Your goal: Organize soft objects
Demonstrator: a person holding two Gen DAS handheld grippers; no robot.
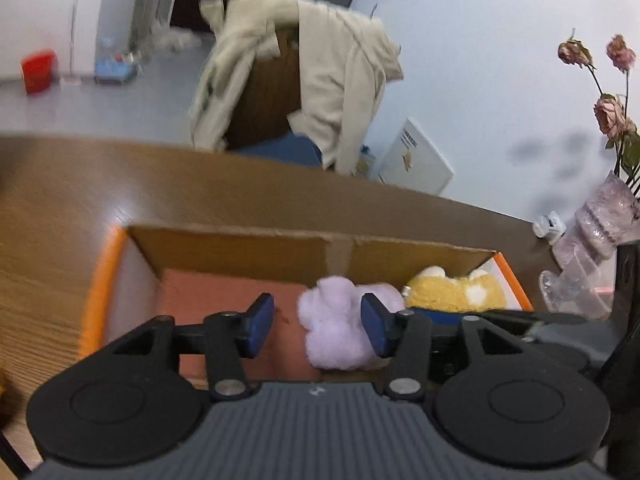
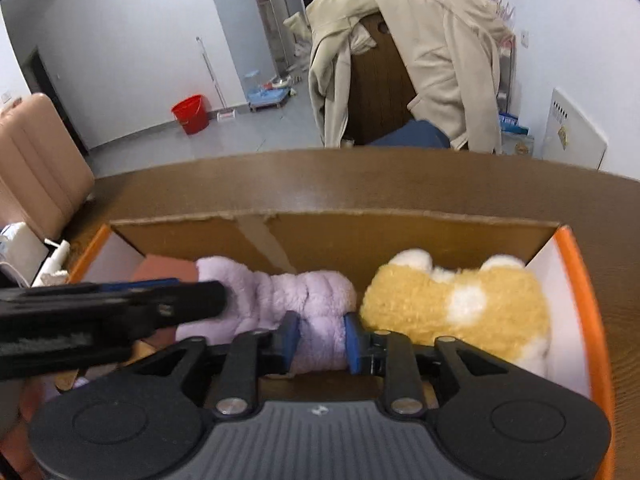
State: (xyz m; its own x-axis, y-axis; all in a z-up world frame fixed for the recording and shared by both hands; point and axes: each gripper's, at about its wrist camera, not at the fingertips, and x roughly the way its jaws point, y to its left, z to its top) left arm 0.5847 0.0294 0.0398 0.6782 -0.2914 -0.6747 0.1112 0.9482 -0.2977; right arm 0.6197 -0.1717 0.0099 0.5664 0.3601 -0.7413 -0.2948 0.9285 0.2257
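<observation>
An open cardboard box (image 1: 240, 246) with orange edges sits on the wooden table; it also shows in the right wrist view (image 2: 400, 236). Inside lie a lilac plush toy (image 1: 340, 328) and a yellow-and-white plush toy (image 1: 452, 290). My left gripper (image 1: 318, 326) is open over the box, its right pad against the lilac plush. In the right wrist view my right gripper (image 2: 322, 340) is shut on the lilac plush toy (image 2: 304, 296), next to the yellow plush (image 2: 452, 308). The left gripper's black body (image 2: 100, 312) reaches in from the left.
The wooden table (image 1: 60, 208) extends around the box. A vase of dried roses (image 1: 600, 232) and clear plastic stand at the right. A chair draped with a beige coat (image 2: 420, 60) stands beyond the table. A pink suitcase (image 2: 36, 168) and red bucket (image 2: 191, 114) are at left.
</observation>
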